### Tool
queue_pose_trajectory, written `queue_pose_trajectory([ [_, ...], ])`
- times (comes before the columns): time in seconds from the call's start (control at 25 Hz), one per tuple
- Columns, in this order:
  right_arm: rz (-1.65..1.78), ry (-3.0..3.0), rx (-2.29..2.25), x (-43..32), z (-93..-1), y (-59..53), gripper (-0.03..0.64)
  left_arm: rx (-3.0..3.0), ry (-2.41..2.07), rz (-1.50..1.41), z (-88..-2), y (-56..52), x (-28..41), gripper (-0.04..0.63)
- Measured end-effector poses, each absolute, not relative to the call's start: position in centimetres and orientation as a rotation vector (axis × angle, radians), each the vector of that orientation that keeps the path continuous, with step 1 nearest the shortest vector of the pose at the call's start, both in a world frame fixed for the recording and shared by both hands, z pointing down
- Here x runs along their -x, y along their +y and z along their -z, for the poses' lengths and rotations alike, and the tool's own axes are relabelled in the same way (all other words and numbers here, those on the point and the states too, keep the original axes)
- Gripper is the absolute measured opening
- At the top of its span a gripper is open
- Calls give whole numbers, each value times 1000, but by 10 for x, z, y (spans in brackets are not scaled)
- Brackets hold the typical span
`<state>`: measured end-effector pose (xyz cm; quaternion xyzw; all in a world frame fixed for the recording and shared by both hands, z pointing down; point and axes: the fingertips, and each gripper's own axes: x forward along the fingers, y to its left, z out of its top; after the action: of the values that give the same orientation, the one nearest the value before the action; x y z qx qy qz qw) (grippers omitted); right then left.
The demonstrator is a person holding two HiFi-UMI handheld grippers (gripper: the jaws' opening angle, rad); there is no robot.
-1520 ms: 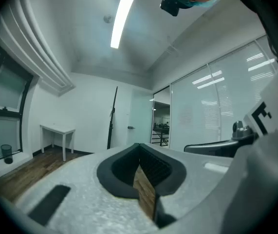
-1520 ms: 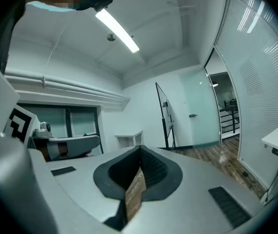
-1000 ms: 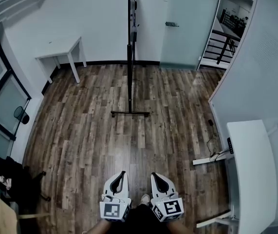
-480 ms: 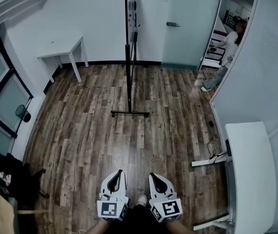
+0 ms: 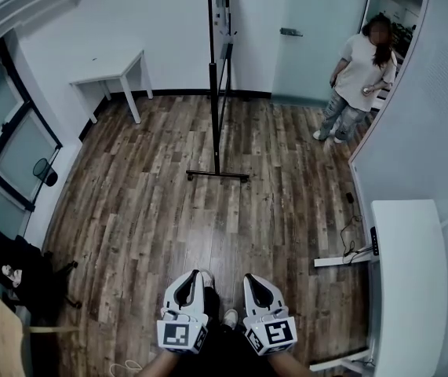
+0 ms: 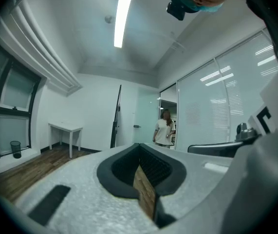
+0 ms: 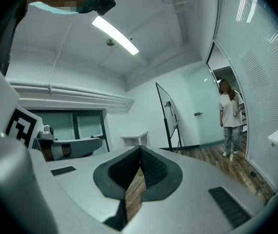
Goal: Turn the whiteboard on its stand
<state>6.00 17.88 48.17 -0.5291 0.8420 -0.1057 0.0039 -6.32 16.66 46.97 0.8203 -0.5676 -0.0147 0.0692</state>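
Note:
The whiteboard stands edge-on on its black stand at the far middle of the wooden floor. It shows as a thin dark line in the left gripper view and as a tilted board in the right gripper view. Both grippers hang low near me, far from the board. My left gripper is shut with nothing in it. My right gripper is shut and empty too.
A person stands by the doorway at the back right, a few steps from the board. A small white table stands at the back left wall. A white desk and a floor cable lie to the right, dark chairs to the left.
A person has walked in through the back right doorway and now stands on the floor. My view has shifted slightly toward the board. Both grippers have stayed shut and low.

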Motion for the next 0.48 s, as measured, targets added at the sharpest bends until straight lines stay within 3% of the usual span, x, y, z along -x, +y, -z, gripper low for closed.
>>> queue_pose_trajectory([
  [0.48, 320, 2661, 1652, -66, -493, 93, 11, -2460, -1709, 75, -482, 77, 55, 15],
])
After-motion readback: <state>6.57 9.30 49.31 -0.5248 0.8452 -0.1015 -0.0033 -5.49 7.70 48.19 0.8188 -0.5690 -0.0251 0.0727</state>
